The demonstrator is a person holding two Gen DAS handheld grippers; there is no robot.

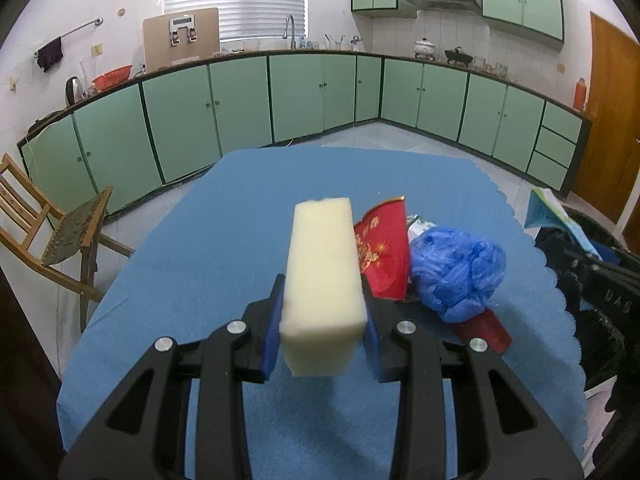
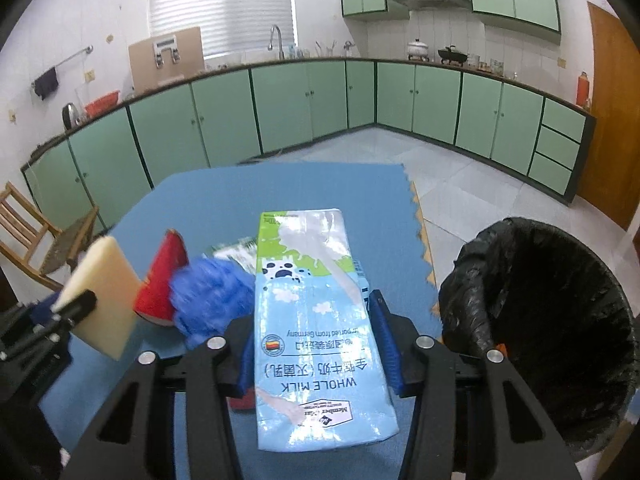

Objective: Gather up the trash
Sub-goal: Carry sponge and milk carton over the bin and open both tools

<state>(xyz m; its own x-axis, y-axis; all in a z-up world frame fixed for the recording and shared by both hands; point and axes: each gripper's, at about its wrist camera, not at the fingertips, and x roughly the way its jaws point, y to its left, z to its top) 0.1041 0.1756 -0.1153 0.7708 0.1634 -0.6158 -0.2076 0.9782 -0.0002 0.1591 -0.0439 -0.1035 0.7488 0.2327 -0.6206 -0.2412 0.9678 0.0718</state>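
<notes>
left wrist view:
left gripper (image 1: 324, 316): clamped on a pale foam block (image 1: 324, 280), blue pads pressed to both its long sides
foam block: held off the blue mat (image 1: 200, 240), sticking out forward past the fingertips
red wrapper (image 1: 382, 256): on the mat just right of the block, with gold print
blue plastic bag (image 1: 456, 272): crumpled into a ball, touching the red wrapper's right edge
red cylinder (image 1: 486, 328): lies on the mat, partly under the bag
right edge: black parts of the other gripper, milk carton (image 1: 548, 212) partly seen

right wrist view:
right gripper (image 2: 316, 340): clamped on the milk carton (image 2: 316, 312), pads against both sides
milk carton: light blue and green, print upside down, reads "whole milk", lifted above the mat (image 2: 240, 196)
bin (image 2: 560, 320): black-lined, just right of the mat, mouth open
left gripper (image 2: 76, 308): at the left, holding the foam block (image 2: 100, 296) tilted
red wrapper (image 2: 164, 280) and blue bag (image 2: 212, 296): on the mat between the block and the carton, blurred
</notes>
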